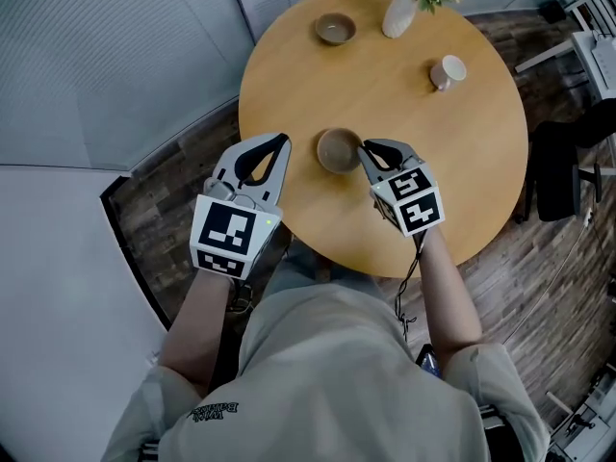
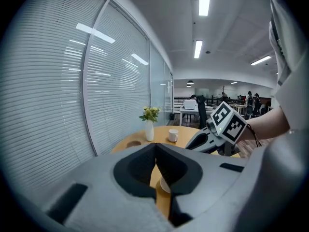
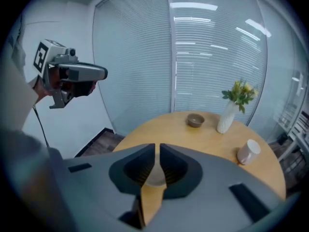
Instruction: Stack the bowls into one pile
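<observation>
Grippers over a round, smooth wooden table (image 1: 385,94), with its two bowls unstacked.
Left gripper (image 1: 282,140), grey shell with black pads, is clenched on nothing beside the table's edge. Far bowl (image 1: 335,29), round and brownish, rests at the back. Near bowl (image 1: 337,149) is at the front, its rim pinched by the right gripper (image 1: 364,149). Further right stand a white vase (image 1: 398,15) and a pale mug (image 1: 447,71).

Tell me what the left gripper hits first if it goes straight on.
Probably the table, just left of the near bowl: the left gripper points slightly down over its edge. Depth is unclear; it might clip the bowl.
</observation>
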`<action>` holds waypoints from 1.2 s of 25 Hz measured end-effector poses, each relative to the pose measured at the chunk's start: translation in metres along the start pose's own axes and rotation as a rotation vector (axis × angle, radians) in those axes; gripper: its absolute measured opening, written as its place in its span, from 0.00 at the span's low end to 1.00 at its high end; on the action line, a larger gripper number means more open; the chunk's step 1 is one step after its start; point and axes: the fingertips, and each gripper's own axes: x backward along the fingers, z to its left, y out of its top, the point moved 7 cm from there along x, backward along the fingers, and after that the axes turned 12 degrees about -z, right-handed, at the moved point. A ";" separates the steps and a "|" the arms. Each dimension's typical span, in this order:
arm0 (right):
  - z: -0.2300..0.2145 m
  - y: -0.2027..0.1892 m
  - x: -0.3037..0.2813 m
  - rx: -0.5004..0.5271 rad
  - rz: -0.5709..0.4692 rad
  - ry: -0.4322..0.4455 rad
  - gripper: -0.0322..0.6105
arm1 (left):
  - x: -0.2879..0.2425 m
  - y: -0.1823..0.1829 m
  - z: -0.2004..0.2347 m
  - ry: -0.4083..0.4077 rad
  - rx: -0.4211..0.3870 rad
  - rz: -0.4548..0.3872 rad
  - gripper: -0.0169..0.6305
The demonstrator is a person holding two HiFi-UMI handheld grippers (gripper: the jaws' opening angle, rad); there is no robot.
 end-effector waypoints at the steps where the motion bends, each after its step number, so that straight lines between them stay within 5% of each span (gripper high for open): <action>1: -0.004 0.008 0.007 0.005 -0.021 -0.017 0.10 | 0.000 0.005 -0.001 -0.001 -0.008 -0.008 0.06; 14: -0.029 0.114 0.109 -0.022 -0.377 -0.165 0.10 | -0.011 0.068 -0.014 -0.036 -0.086 -0.133 0.06; 21: -0.028 0.143 0.172 0.003 -0.511 -0.240 0.10 | -0.003 0.114 -0.023 -0.037 -0.097 -0.246 0.06; 30: -0.017 0.162 0.232 0.044 -0.664 -0.273 0.10 | -0.001 0.143 -0.056 -0.078 -0.134 -0.291 0.06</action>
